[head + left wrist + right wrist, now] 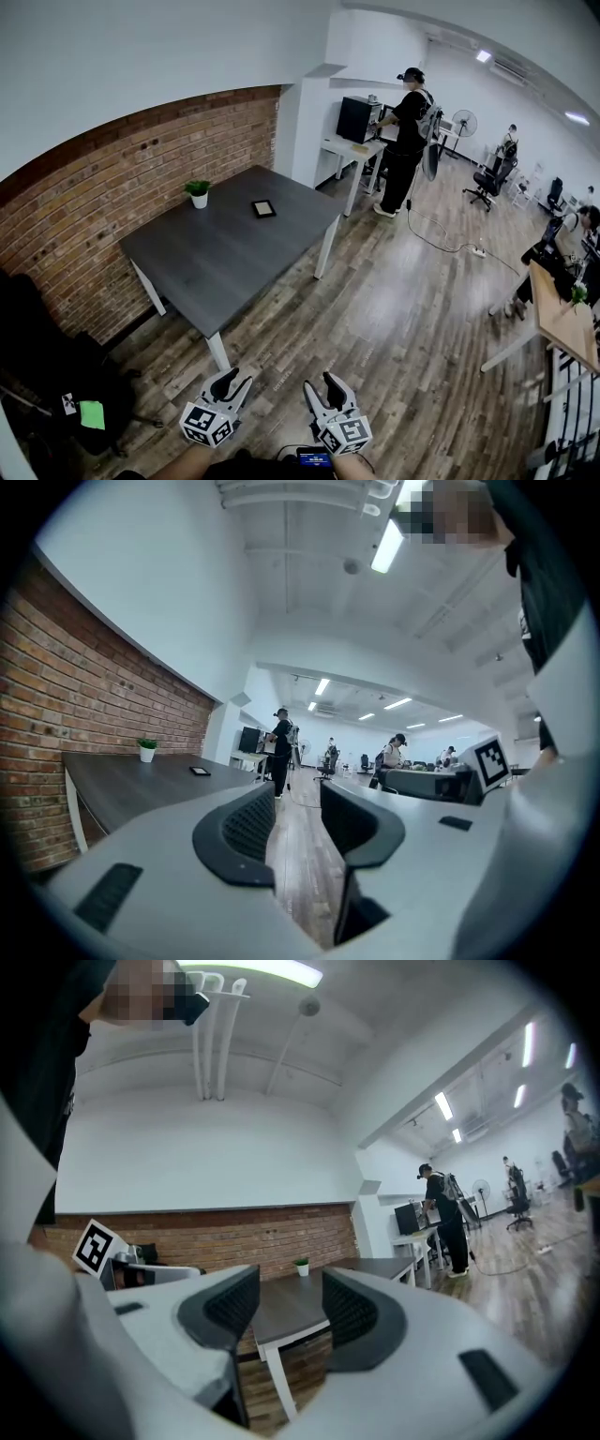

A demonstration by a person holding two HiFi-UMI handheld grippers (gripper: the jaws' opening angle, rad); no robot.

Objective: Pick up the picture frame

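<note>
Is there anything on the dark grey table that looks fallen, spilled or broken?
Nothing stands out. The small black picture frame lies flat on the dark grey table, and the green plant in a white pot stands upright near the red brick wall. No spill or damage shows.

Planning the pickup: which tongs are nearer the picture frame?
Left, but only slightly. The left tongs hover just off the table's near corner; the right tongs sit further right over the floor. Both stand far from the picture frame.
</note>
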